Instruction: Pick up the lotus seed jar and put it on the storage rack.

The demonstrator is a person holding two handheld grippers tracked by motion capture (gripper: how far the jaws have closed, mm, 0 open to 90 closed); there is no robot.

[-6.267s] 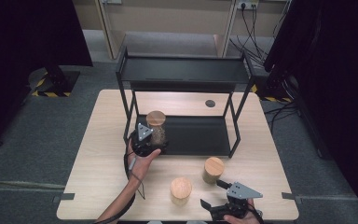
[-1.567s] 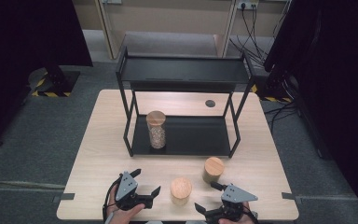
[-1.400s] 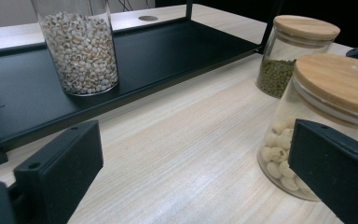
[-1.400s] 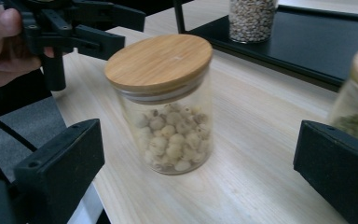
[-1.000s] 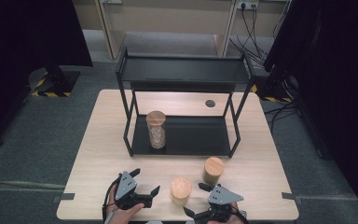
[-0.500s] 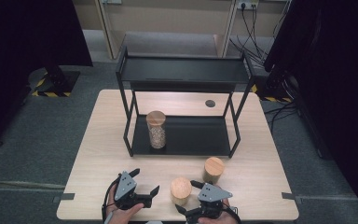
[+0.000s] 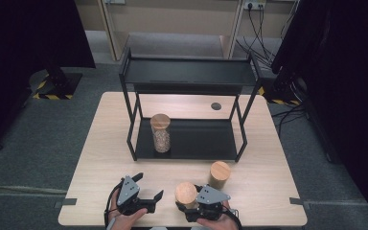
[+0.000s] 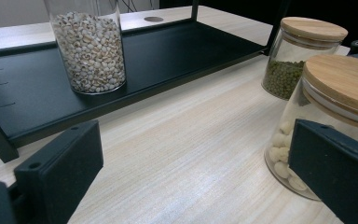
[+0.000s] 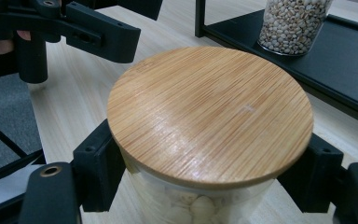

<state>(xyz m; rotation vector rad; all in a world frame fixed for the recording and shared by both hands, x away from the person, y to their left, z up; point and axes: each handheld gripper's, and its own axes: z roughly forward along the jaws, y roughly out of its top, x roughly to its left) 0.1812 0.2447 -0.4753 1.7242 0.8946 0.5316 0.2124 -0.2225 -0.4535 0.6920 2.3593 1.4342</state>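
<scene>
- Right gripper (image 7: 188, 205) has just closed its jaws on the near jar (image 7: 186, 193), gripping below the bamboo lid, likely to lift it onto the rack (image 7: 191, 139).
- That jar holds pale beans and stands at the near table edge.
- Left gripper (image 7: 149, 188) rests open, empty.
- Rack jar (image 7: 161, 133): small white grains; right jar (image 7: 219, 174): green beans.

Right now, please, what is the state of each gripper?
Left gripper: open, holding nothing.
Right gripper: its jaws have just closed on the jar of white beans, under its wooden lid.
</scene>
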